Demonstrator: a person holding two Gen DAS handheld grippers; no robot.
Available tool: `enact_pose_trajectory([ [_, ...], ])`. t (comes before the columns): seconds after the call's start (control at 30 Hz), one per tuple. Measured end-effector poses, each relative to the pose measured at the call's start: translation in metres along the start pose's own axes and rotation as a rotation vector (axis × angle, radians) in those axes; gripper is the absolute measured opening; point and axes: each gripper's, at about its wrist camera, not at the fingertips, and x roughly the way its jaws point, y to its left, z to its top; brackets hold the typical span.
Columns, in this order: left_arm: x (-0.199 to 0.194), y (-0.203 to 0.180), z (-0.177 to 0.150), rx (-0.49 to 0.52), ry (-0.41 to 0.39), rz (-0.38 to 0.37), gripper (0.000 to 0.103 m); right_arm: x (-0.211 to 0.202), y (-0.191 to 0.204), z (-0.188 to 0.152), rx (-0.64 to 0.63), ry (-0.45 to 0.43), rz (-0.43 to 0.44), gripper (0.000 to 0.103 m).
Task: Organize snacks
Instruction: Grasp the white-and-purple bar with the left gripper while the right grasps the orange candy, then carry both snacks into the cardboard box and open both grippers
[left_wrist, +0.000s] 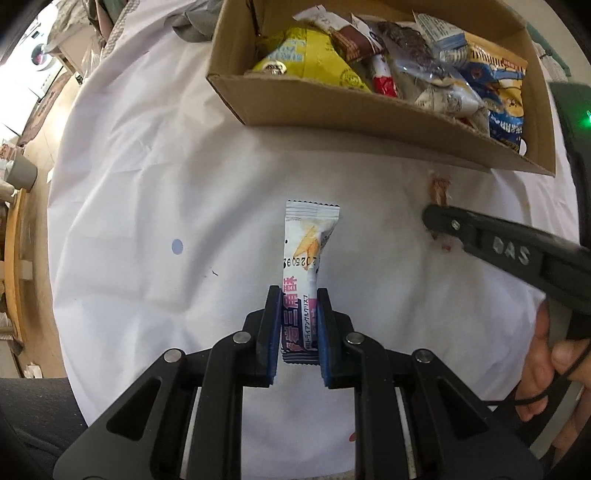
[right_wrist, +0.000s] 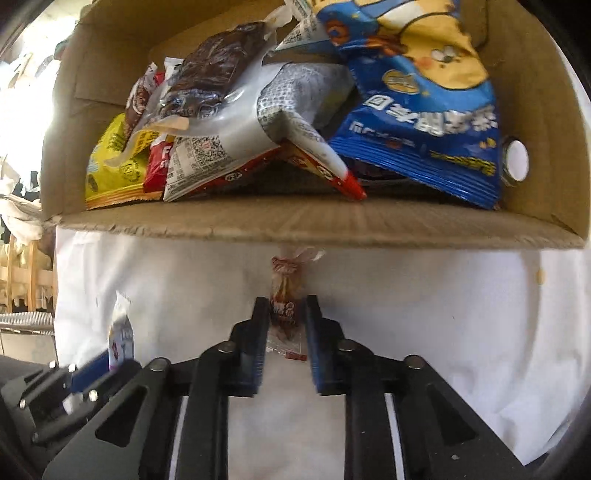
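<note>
— What is in the box?

— The cardboard box on the white cloth holds many packets: a blue and yellow bag, a yellow bag, a red packet, a silver pouch with a dark snack inside.

— And your fingers?

— My left gripper is closed narrow on a white wafer packet, which lies on the cloth in front of the box. My right gripper pinches a small clear packet of brown snack, just before the box wall.

— What is unclear?

— The small packet is blurred; I cannot read its label. The lower packets in the box are covered by the upper ones.
</note>
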Motion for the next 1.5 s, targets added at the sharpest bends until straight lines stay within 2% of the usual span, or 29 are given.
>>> enact_pose_trajectory([
  [0.23, -0.017, 0.012, 0.002, -0.007, -0.054, 0.019, 0.014, -0.03, 0.004, -0.02, -0.045, -0.053, 0.065, 0.019],
  [0.43, -0.029, 0.029, 0.003, -0.047, -0.082, 0.005, 0.014, -0.064, -0.002, -0.038, -0.075, -0.121, 0.172, 0.019],
  [0.57, -0.049, 0.032, 0.004, -0.04, -0.149, 0.002, 0.014, -0.087, -0.013, -0.043, -0.045, -0.176, 0.261, 0.019],
  [0.67, -0.062, 0.024, 0.008, -0.027, -0.212, 0.004, 0.014, -0.102, -0.014, -0.044, -0.023, -0.235, 0.333, 0.019],
  [0.87, -0.101, 0.029, 0.016, -0.021, -0.342, -0.003, 0.014, -0.149, -0.01, -0.039, -0.028, -0.431, 0.474, 0.019],
  [1.03, -0.131, 0.03, 0.037, 0.003, -0.428, -0.006, 0.014, -0.173, -0.022, -0.025, 0.006, -0.518, 0.494, 0.019],
  [1.17, -0.139, 0.026, 0.059, 0.016, -0.443, -0.019, 0.014, -0.18, -0.031, -0.004, 0.027, -0.541, 0.463, 0.019],
  [1.33, -0.138, 0.018, 0.085, 0.025, -0.46, -0.04, 0.014, -0.176, -0.044, 0.018, 0.042, -0.532, 0.418, 0.019],
  [1.5, -0.123, 0.004, 0.107, 0.047, -0.445, -0.058, 0.014, -0.156, -0.048, 0.035, 0.048, -0.484, 0.365, 0.019],
])
